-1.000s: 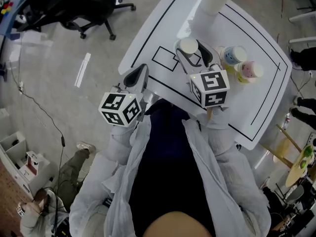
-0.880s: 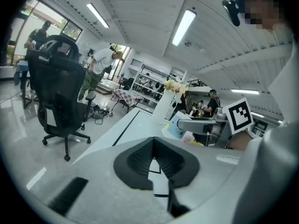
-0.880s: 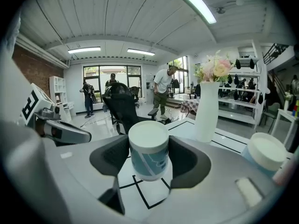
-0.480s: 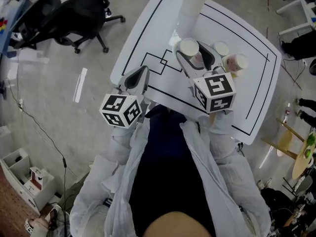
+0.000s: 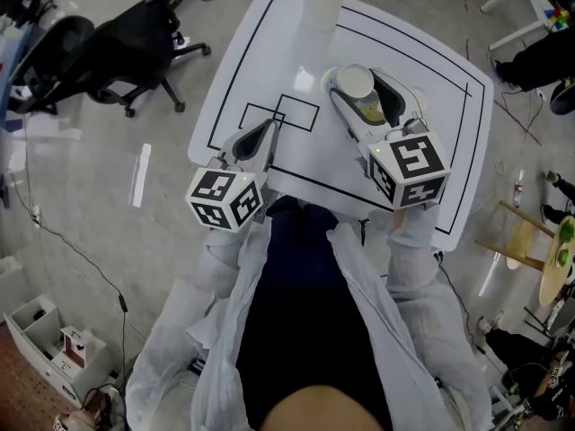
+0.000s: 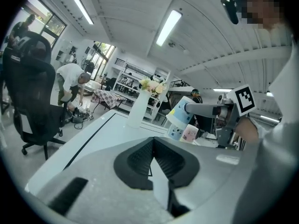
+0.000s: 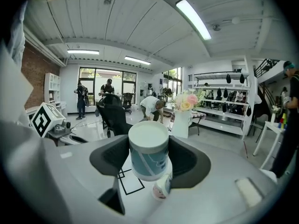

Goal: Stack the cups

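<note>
Gripping a blue-printed paper cup (image 7: 148,135) by its sides, the right gripper (image 7: 149,158) has its two dark jaws pressed on the cup from left and right. The cup's flat white closed end faces up and its mouth faces down. Its long axis is near upright and leans a little, with the closed end tipped back toward the gripper's body. Seen from the left gripper view, the cup hangs in the air over the white table (image 5: 449,151), above two more cups just beside each other on the tabletop: a blue cartoon cup (image 6: 176,132) and a pink cup (image 6: 190,133). Whether the held cup's rim touches either of them cannot be told. The left gripper (image 6: 153,158) is clenched on nothing, its jaws meeting at the tips, and it hovers over the near left part of the table, well apart from the cups. Black rectangle lines (image 5: 296,113) mark the tabletop. A white vase (image 6: 136,108) with flowers stands at the far edge.
</note>
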Tool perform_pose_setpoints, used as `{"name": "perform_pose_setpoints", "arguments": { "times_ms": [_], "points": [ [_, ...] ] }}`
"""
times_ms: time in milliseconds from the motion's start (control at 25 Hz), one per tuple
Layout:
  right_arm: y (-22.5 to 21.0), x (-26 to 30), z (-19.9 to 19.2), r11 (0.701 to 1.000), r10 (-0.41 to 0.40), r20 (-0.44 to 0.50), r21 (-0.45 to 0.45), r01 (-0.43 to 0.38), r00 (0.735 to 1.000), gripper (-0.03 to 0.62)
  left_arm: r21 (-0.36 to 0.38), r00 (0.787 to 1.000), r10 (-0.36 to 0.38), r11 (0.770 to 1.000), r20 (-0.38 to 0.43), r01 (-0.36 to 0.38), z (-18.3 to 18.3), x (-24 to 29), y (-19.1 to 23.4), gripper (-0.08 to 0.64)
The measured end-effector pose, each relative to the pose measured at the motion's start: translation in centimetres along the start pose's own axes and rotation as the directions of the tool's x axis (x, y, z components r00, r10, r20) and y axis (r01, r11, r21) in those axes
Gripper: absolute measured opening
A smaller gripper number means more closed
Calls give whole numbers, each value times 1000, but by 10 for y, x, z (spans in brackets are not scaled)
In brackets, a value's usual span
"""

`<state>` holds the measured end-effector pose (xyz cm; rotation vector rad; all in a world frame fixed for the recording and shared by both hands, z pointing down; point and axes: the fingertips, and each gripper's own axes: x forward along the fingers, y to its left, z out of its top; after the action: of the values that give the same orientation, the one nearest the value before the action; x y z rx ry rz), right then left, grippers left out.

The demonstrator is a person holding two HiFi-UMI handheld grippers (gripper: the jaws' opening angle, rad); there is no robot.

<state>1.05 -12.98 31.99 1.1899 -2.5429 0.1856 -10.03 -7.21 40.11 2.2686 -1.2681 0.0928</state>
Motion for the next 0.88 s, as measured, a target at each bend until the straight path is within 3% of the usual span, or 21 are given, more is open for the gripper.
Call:
{"name": "perform_pose_setpoints", "arguments": {
  "times_ms": [520, 880],
  "points": [
    [-57, -45, 7, 996, -85, -8, 30, 85, 996, 275, 45, 991, -126, 991, -36, 128, 0, 32, -43, 3],
    [-92, -53, -2, 990, -118, -58, 66, 122, 991, 275, 43, 985, -156, 986, -71, 160, -11, 45, -57, 3]
  ]
}}
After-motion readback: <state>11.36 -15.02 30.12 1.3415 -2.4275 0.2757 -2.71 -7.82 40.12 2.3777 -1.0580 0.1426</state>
